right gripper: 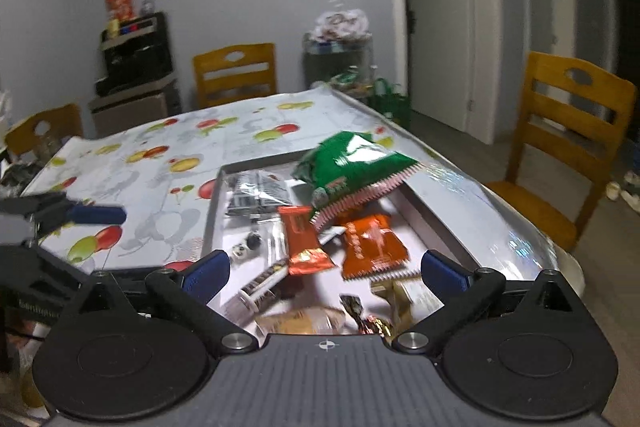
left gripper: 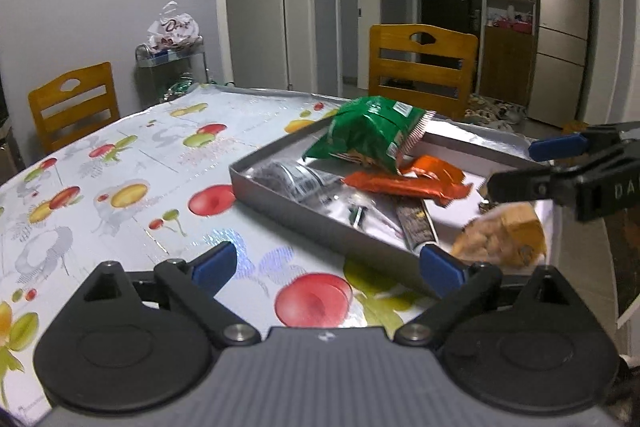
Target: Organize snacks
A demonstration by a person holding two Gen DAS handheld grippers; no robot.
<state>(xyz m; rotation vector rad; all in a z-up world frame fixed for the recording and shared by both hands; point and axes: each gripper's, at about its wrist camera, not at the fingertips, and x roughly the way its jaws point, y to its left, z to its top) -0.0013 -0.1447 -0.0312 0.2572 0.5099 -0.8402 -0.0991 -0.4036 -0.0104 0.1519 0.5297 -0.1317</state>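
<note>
A shallow grey tray [left gripper: 280, 195] [right gripper: 210, 211] sits on the fruit-print table and holds a green snack bag [left gripper: 372, 135] [right gripper: 348, 163], orange wrappers [left gripper: 416, 183] [right gripper: 372, 243], a clear dark packet [left gripper: 288, 179] [right gripper: 256, 191] and a dark stick [left gripper: 416, 227]. My left gripper [left gripper: 328, 267] is open and empty above the table, in front of the tray's near edge. My right gripper [right gripper: 324, 271] is open over the tray's near end; it shows in the left wrist view [left gripper: 532, 167]. A blurred tan packet [left gripper: 504, 235] [right gripper: 300, 321] is just below the right gripper, not held.
Wooden chairs [left gripper: 420, 63] [right gripper: 568, 131] stand around the table. A metal cart with a plastic bag [left gripper: 172, 39] stands against the far wall. Small wrapped candies [right gripper: 368, 319] lie at the tray's near end. The table edge [right gripper: 520, 227] runs right of the tray.
</note>
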